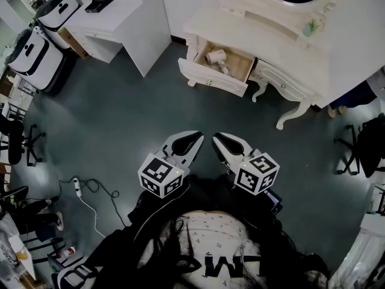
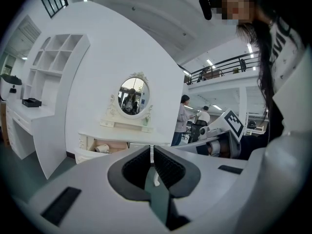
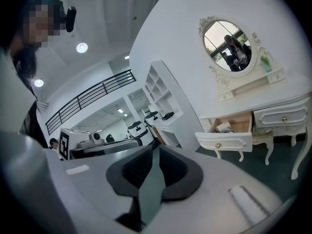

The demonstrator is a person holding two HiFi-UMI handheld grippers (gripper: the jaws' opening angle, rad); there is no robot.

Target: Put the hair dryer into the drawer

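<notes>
The white hair dryer (image 1: pixel 216 57) lies inside the open drawer (image 1: pixel 212 78) of the cream dressing table (image 1: pixel 252 26) at the far side of the floor. It also shows as a small pale shape in the left gripper view, hair dryer (image 2: pixel 102 149), and in the right gripper view, hair dryer (image 3: pixel 224 127), behind the drawer (image 3: pixel 229 141) front. My left gripper (image 1: pixel 200 137) and right gripper (image 1: pixel 215 136) hover side by side close to my body, well short of the table. Both are shut with nothing between the pads, left gripper (image 2: pixel 151 147) and right gripper (image 3: pixel 156 147).
A white desk (image 1: pixel 114 17) stands at the back left, with two white-and-black machines (image 1: pixel 36 53) beside it. A power strip and cable (image 1: pixel 78 188) lie on the dark floor at left. Office chairs (image 1: pixel 18 140) stand at both sides. People stand in the background (image 2: pixel 183 118).
</notes>
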